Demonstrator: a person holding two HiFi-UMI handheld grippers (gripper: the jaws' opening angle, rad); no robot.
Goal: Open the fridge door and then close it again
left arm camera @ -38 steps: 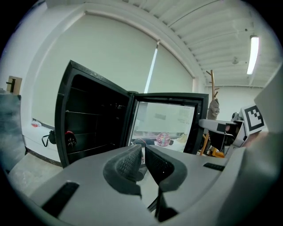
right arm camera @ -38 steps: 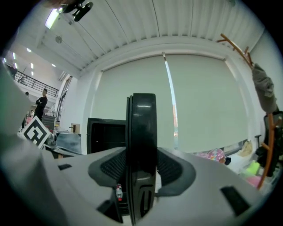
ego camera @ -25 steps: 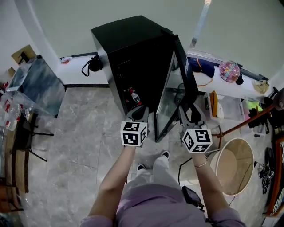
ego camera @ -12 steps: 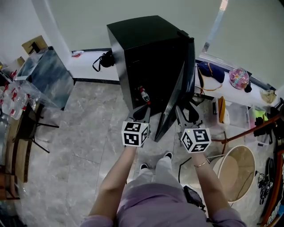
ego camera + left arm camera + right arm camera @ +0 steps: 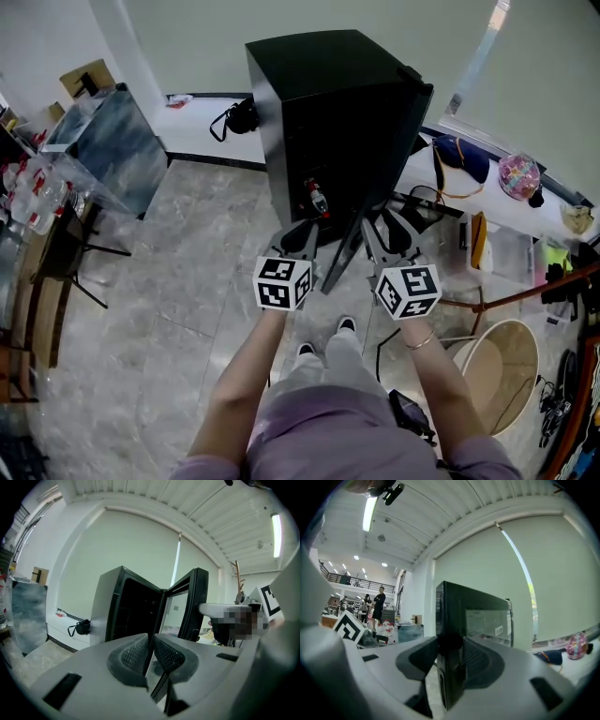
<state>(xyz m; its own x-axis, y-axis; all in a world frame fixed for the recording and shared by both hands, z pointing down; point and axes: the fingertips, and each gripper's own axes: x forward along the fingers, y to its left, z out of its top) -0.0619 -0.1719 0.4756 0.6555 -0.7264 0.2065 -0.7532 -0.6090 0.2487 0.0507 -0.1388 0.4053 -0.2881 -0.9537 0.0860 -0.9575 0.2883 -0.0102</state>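
The black fridge (image 5: 323, 89) stands on the marble floor (image 5: 178, 281) against the pale wall, its top facing the head camera. Its fridge door (image 5: 343, 255) hangs partly open, swung out toward the person, and its free edge lies between the 2 grippers. A small red-capped bottle (image 5: 317, 198) shows in the dark interior.

The right gripper (image 5: 382, 228) has the door's edge between its 2 jaws. They are closing, and in the right gripper view both pads (image 5: 423, 657) already lie against the door's faces, 1 on each side.

The left gripper (image 5: 151, 641) is empty. Its jaws sit almost together with only a thin slit between the ribbed pads, and it points at the open cavity, just beside the door and apart from it.

Around the fridge: a black bag (image 5: 242, 117) on the white ledge to the left, a pink patterned bag (image 5: 518, 175) on the ledge to the right and a round tub (image 5: 494, 361) on the floor near the person's right arm.
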